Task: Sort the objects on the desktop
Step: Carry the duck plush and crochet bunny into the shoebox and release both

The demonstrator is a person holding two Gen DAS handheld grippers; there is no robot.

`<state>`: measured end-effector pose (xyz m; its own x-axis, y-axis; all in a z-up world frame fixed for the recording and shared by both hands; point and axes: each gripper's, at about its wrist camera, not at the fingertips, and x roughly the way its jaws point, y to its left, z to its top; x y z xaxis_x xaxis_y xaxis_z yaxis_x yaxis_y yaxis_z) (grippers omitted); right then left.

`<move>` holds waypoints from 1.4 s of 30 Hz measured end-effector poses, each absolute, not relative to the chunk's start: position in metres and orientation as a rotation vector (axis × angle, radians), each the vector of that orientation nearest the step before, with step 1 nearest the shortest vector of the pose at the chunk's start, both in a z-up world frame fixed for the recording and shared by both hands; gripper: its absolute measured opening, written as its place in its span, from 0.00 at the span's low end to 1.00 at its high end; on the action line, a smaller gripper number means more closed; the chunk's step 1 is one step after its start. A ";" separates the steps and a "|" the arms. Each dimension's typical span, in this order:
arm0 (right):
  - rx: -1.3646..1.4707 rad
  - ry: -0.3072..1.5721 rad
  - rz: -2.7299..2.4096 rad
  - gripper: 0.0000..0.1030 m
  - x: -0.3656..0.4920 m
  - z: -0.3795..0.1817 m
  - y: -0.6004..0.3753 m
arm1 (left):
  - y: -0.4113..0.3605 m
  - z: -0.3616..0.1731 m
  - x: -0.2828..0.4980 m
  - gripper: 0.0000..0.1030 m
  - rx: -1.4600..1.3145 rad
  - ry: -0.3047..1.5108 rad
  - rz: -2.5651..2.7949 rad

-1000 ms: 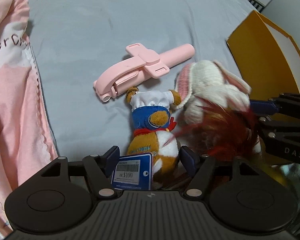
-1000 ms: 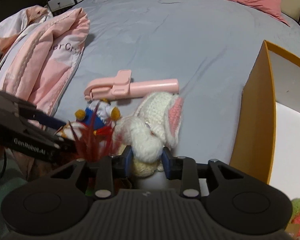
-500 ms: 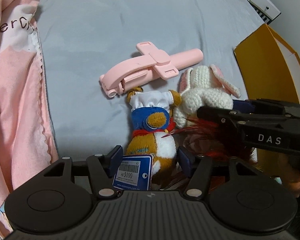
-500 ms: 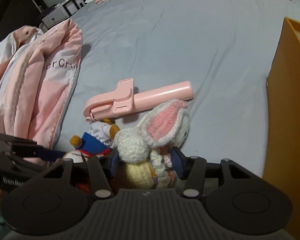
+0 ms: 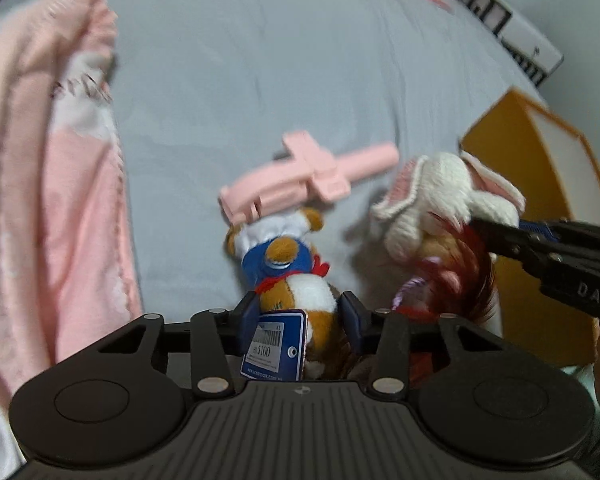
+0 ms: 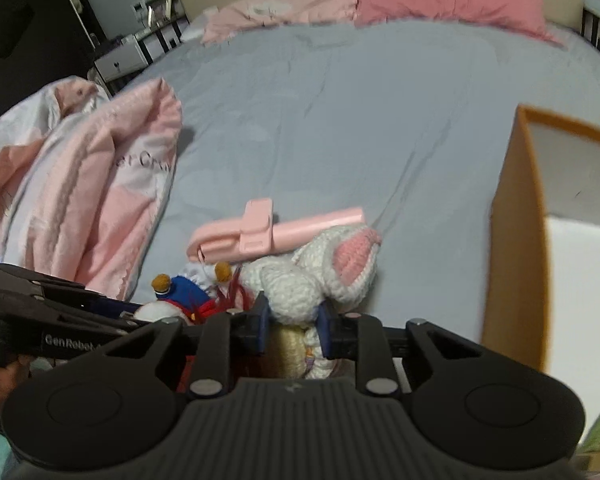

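Observation:
My left gripper is shut on a brown plush toy in a blue and white outfit with a blue price tag. My right gripper is shut on a white crocheted bunny with pink ears, held above the bed; the bunny also shows in the left wrist view. A red feathery piece hangs by the bunny. A pink plastic holder lies on the grey bedsheet just beyond both toys; it also shows in the right wrist view.
An open orange box with a white inside stands at the right; it also shows in the left wrist view. A pink and white garment is heaped on the left. Pink pillows lie at the head of the bed.
Both grippers have risen with their toys. The bunny has lifted off the sheet and moved right toward the orange box. The left jaws have closed tighter on the plush toy.

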<state>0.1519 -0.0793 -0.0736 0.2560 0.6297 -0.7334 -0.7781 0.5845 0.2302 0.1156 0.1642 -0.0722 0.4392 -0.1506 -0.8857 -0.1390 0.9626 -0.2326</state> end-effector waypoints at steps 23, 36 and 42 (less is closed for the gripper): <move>-0.255 0.548 1.003 0.24 0.145 0.055 -0.213 | 0.034 0.069 0.132 0.47 -0.255 0.743 -0.267; -0.418 0.647 0.873 0.24 0.214 0.008 -0.274 | -0.087 0.010 0.222 0.47 -0.126 0.911 -0.379; -0.486 0.698 0.922 0.24 0.237 -0.030 -0.263 | -0.110 -0.022 0.241 0.46 -0.009 0.991 -0.299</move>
